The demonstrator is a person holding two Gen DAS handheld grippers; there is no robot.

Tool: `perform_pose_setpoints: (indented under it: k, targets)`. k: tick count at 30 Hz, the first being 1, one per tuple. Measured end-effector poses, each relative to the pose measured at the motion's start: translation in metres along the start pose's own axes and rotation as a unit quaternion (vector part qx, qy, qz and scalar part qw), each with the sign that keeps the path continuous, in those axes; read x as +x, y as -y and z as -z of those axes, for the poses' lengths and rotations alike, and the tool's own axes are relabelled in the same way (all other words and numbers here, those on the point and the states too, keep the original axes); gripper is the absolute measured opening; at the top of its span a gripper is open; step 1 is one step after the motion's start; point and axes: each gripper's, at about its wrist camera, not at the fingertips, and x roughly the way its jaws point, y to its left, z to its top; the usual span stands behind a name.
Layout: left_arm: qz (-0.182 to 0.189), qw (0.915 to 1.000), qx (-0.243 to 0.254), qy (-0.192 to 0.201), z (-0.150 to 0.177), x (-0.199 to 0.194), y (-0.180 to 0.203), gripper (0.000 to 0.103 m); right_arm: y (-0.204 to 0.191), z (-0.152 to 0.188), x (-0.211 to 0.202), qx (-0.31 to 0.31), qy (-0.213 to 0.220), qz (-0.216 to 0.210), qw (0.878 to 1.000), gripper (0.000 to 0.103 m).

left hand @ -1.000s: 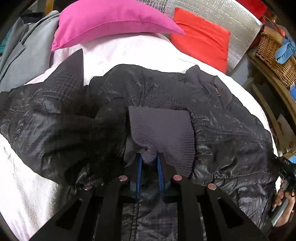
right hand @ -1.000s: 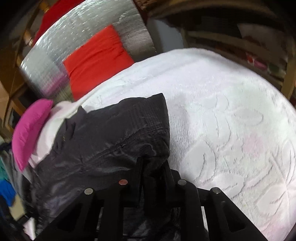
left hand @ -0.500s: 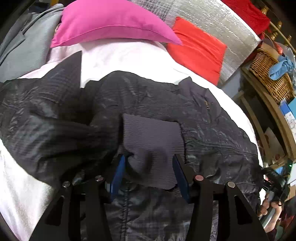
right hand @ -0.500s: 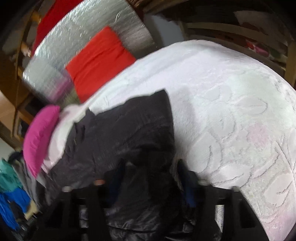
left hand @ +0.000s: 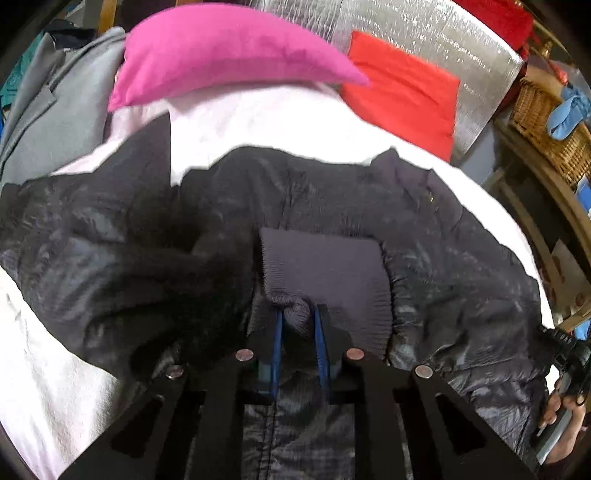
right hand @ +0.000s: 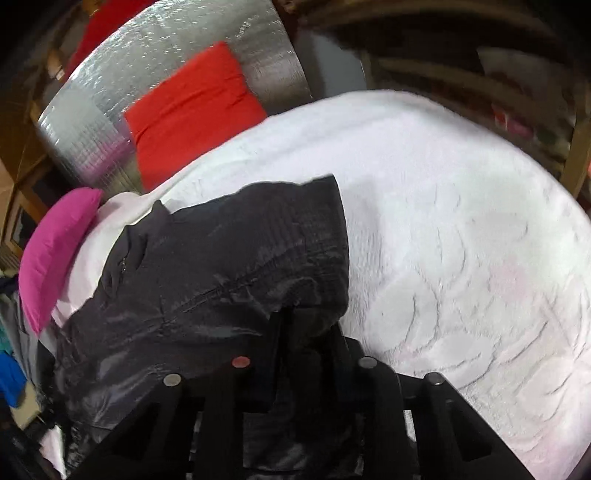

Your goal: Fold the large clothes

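A large black shiny jacket (left hand: 443, 236) lies spread on a white bedspread (left hand: 280, 122). My left gripper (left hand: 297, 325) is shut on the jacket's grey ribbed cuff (left hand: 325, 269), which lies folded over the jacket's middle. In the right wrist view the same jacket (right hand: 221, 266) lies on the bedspread (right hand: 461, 240). My right gripper (right hand: 306, 325) is shut on the jacket's edge near its right corner; its fingertips are buried in the black fabric.
A pink pillow (left hand: 221, 55), a red cushion (left hand: 402, 99) and a silver foil panel (left hand: 424, 33) stand at the head of the bed. Grey clothing (left hand: 55, 122) lies at the left. A wicker basket (left hand: 546, 122) sits on wooden shelving at the right.
Both grippers were shut a second ago, opened wide half a second ago, and are shut again now, the left on the cuff and the right on the jacket edge.
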Motion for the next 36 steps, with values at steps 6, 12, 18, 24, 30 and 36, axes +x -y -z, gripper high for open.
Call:
perform_pose_setpoints:
  k: [6,12,18,24,30,36]
  targets:
    - [0.006,1.0000,0.001,0.006,0.000,-0.014,0.000,0.019,0.009,-0.005,-0.034,0.043,0.022,-0.004,0.999,0.066]
    - [0.022,0.9989,0.012,0.040,0.004,-0.055,0.000,0.026,0.005,0.005,-0.080,0.043,0.080,-0.024,0.996,0.066]
    - [-0.008,0.9944,0.008,0.105,0.008,-0.109,-0.035,0.070,-0.029,0.025,-0.108,-0.017,0.090,-0.045,0.995,0.056]
    - [-0.049,0.9875,-0.080,0.126,0.015,-0.135,-0.126,0.078,-0.064,0.053,-0.116,-0.068,0.076,-0.072,0.992,0.052]
    - [-0.060,0.9722,-0.193,0.119,0.014,-0.125,-0.213,0.078,-0.092,0.065,-0.100,-0.081,0.052,-0.086,0.992,0.052]
    - [-0.023,0.9569,-0.266,0.115,0.010,-0.104,-0.260,0.078,-0.108,0.073,-0.078,-0.093,0.023,-0.088,0.992,0.052]
